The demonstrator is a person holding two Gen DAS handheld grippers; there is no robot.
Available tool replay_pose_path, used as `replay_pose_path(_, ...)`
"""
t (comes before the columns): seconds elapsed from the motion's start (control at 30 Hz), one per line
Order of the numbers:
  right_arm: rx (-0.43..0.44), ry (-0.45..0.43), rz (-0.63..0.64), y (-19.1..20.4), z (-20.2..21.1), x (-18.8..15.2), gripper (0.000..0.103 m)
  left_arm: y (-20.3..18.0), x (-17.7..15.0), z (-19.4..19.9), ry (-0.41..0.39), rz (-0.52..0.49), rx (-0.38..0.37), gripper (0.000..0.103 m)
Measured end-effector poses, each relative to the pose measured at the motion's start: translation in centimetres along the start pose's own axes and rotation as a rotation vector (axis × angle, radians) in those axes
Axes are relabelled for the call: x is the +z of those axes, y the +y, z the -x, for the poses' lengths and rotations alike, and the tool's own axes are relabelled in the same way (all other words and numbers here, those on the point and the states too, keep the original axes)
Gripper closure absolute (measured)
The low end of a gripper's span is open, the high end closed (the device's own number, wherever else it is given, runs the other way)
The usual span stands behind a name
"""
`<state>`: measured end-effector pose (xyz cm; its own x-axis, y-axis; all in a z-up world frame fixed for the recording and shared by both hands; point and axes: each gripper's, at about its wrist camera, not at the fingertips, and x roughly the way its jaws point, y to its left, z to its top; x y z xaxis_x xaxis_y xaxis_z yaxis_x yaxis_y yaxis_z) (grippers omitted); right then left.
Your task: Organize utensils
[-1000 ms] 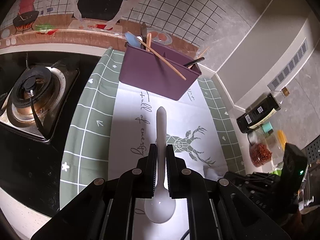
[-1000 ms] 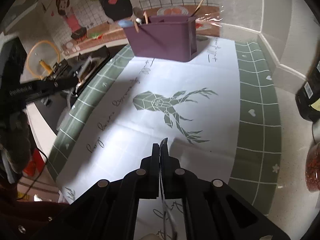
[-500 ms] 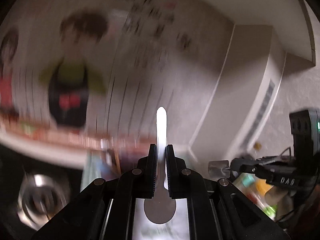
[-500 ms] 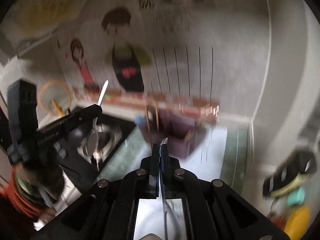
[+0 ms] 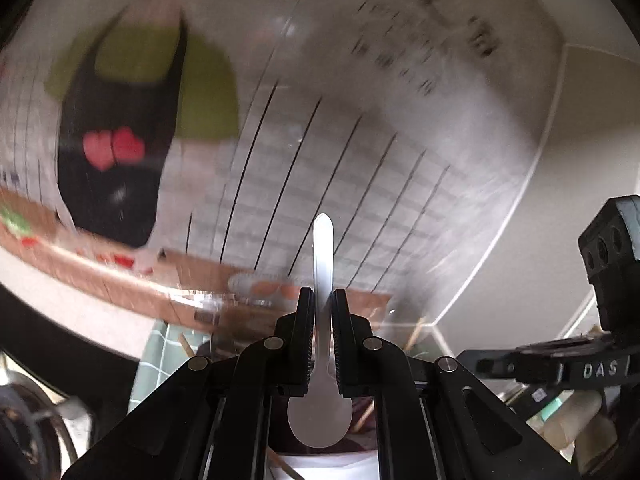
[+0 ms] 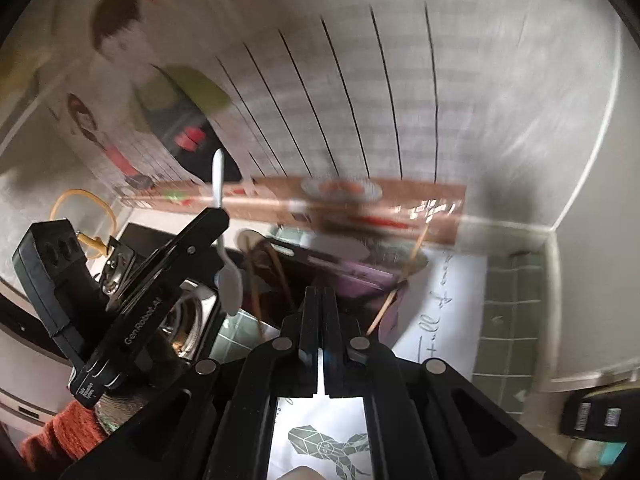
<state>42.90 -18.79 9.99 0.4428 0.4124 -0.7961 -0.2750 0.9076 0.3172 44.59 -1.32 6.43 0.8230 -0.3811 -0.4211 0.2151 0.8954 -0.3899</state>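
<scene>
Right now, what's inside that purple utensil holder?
In the purple holder, the right wrist view shows wooden chopsticks leaning out and a wooden-handled utensil. Motion blur and the right gripper hide the bottom, so anything else cannot be seen.

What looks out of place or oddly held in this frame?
The left gripper holds the white spoon handle-up, bowl hanging below its fingers. In the purple organizer, a wooden chopstick leans askew over the edge. Nothing looks spilled or damaged.

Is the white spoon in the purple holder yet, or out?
Out. The left gripper holds the white spoon upright, bowl down, above the purple holder.
</scene>
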Motion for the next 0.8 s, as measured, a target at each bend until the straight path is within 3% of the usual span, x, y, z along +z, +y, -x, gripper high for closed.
replay_pose_path(0.13, -0.005, 0.039, -0.007, -0.5, -2.9, 0.3, 0.101, 0.8, -1.1, -2.1, 0.021, 0.008, 0.021, 0.094)
replay_pose_path(0.33, -0.014, 0.023, 0.016, -0.6, -2.3, 0.4, 0.099, 1.3, -2.1, -2.9, -0.006, 0.011, 0.024, 0.092)
replay_pose_path(0.4, 0.006, 0.006, 0.002, -0.9, -1.6, 0.1, 0.099, 1.6, -2.3, -2.9, -0.007, 0.031, 0.019, 0.082)
replay_pose_path(0.47, 0.014, -0.016, -0.004, -1.1, -0.8, -0.2, 0.099, 1.7, -2.1, -2.2, -0.006, 0.051, 0.025, 0.060)
replay_pose_path(0.63, -0.020, -0.078, -0.004, -0.9, 1.7, -2.3, 0.098, 1.7, -1.3, 2.7, -0.023, 0.123, 0.064, 0.058)
replay_pose_path(0.7, -0.030, -0.110, 0.010, -0.3, 2.9, -3.9, 0.098, 1.1, -1.6, 5.7, -0.032, 0.115, 0.107, 0.058)
replay_pose_path(0.8, -0.053, -0.209, 0.066, 1.5, 5.3, -7.8, 0.098, -0.6, -3.3, 10.9, -0.031, 0.029, 0.234, 0.058)
